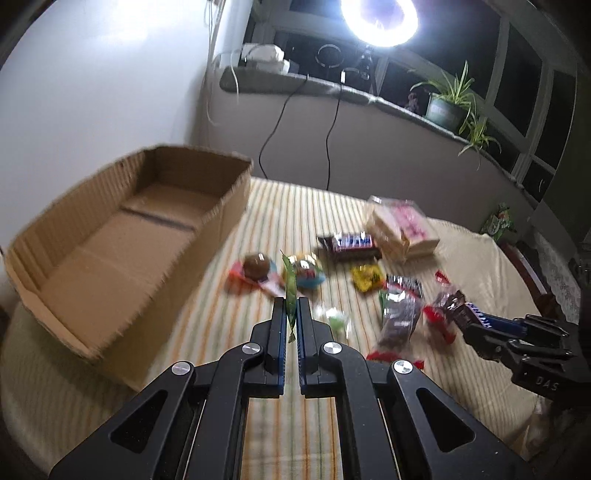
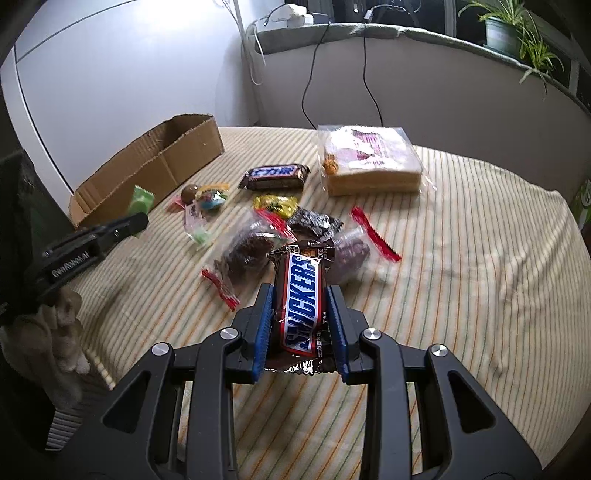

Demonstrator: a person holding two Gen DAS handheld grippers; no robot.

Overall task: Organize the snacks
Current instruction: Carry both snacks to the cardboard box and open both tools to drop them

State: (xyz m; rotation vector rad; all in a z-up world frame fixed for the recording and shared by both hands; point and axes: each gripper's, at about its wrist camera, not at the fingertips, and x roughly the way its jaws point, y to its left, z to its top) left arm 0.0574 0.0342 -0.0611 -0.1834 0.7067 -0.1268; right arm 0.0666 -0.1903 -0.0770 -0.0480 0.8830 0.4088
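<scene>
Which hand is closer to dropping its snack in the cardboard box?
Left, probably. The left gripper pinches a green packet just beside the empty cardboard box. The right gripper holds a Snickers bar farther away, beyond the snack pile.

Two Snickers bars (image 2: 303, 306), one cardboard box (image 2: 155, 162), one sandwich pack (image 2: 369, 162), two potted plants (image 2: 502, 33).

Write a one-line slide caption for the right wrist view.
Right gripper clamps a Snickers bar above scattered snacks on a striped bedsheet, cardboard box beyond.
</scene>
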